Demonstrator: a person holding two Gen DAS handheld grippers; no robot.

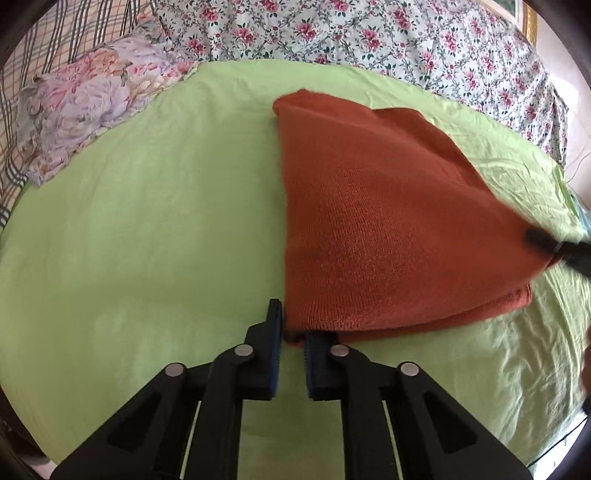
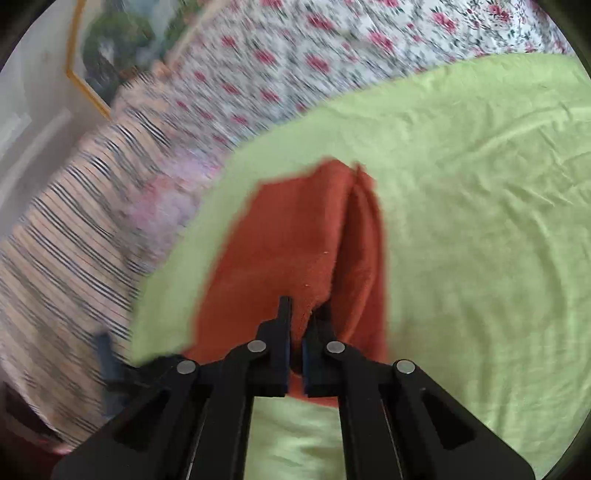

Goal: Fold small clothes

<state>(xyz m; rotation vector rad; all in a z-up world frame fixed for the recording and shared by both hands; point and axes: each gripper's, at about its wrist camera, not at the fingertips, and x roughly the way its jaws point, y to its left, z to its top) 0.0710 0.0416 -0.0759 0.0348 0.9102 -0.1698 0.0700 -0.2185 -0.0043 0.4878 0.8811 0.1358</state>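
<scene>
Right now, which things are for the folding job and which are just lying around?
For the job:
- orange knitted garment
- left gripper, pinching its near corner
- right gripper, pinching its edge

Just lying about:
- green sheet
- floral pillow
- flowered bedcover

Each black tool (image 1: 293, 325) (image 2: 295, 325) has angular linkage arms, silver round rivets and blue-faced fingers.

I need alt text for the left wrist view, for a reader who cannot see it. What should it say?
The left gripper is shut on the near corner of a folded rust-orange knitted garment lying on a light green sheet. At the right edge, the right gripper pinches the garment's other corner. A floral pillow and a flowered cover lie beyond.
</scene>
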